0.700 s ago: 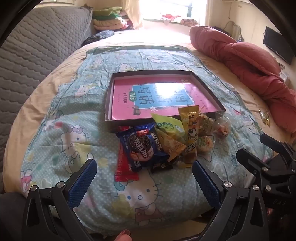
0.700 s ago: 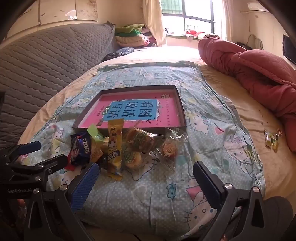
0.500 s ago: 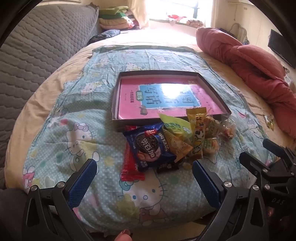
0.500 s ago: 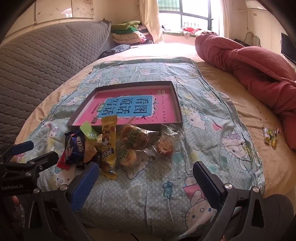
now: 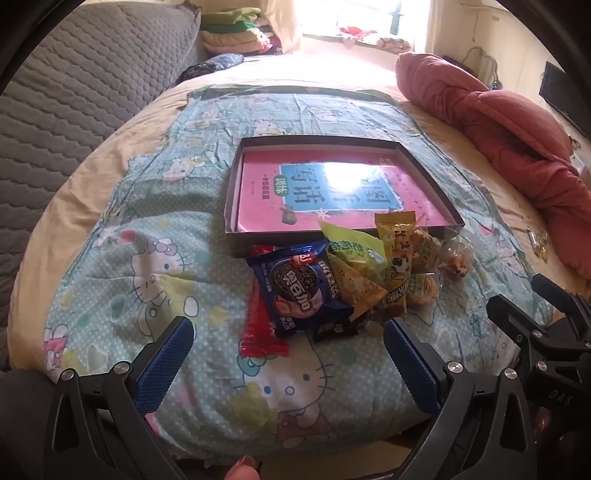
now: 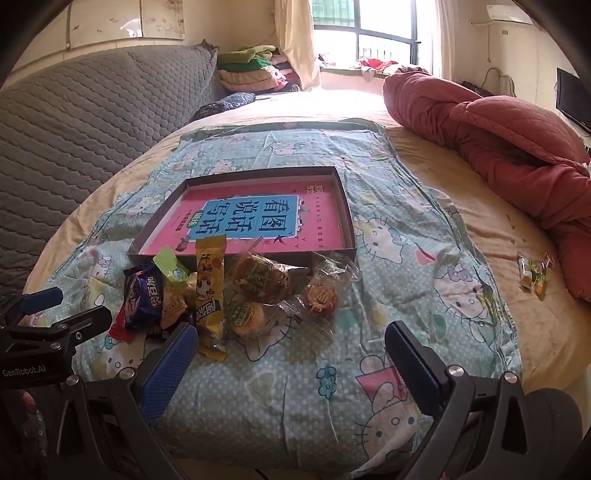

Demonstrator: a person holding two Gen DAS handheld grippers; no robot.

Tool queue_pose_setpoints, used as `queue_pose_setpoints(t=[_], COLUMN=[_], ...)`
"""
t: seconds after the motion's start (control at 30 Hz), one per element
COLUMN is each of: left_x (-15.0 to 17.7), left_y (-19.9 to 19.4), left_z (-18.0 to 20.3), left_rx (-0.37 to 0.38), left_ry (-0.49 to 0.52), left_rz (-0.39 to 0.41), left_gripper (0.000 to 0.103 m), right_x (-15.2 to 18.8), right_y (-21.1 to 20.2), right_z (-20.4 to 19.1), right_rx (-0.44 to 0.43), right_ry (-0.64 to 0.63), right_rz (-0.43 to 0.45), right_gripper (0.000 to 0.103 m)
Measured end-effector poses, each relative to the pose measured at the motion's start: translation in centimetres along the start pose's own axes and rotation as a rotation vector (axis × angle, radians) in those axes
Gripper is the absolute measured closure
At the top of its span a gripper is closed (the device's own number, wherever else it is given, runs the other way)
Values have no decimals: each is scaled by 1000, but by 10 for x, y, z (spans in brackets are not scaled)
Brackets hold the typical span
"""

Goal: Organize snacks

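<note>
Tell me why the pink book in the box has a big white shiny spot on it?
Left wrist view: window light bounces off the glossy pink book, washing out its blue label. Right wrist view: the same book shows no glare, so its label reads clearly. Both views bend the bed round, a fisheye effect.

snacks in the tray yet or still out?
Out. The snack pile lies on the quilt against the tray's near wall; inside is only a pink book.
</note>
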State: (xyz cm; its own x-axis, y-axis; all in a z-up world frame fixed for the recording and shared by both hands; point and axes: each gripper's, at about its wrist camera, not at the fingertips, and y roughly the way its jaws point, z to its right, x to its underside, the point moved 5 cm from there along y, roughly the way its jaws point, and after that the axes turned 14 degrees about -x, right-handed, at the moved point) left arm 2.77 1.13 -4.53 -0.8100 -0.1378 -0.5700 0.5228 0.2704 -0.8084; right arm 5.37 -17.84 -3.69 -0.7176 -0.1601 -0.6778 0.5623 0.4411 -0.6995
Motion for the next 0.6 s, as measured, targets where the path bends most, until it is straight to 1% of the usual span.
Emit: queue_pose_setpoints(t=[0.2,0.6], left_x=[1,2], left_y=[0,0], left_z=[6,9], left_rx=[2,4], left_ry=[30,35], left_rz=[2,2], left_gripper=[1,1], right_x=[-1,-1], right_y=[-1,-2], right_z=[2,3], right_rx=[4,10], right_ry=[3,6], right_rz=[6,8], right_gripper=[1,1])
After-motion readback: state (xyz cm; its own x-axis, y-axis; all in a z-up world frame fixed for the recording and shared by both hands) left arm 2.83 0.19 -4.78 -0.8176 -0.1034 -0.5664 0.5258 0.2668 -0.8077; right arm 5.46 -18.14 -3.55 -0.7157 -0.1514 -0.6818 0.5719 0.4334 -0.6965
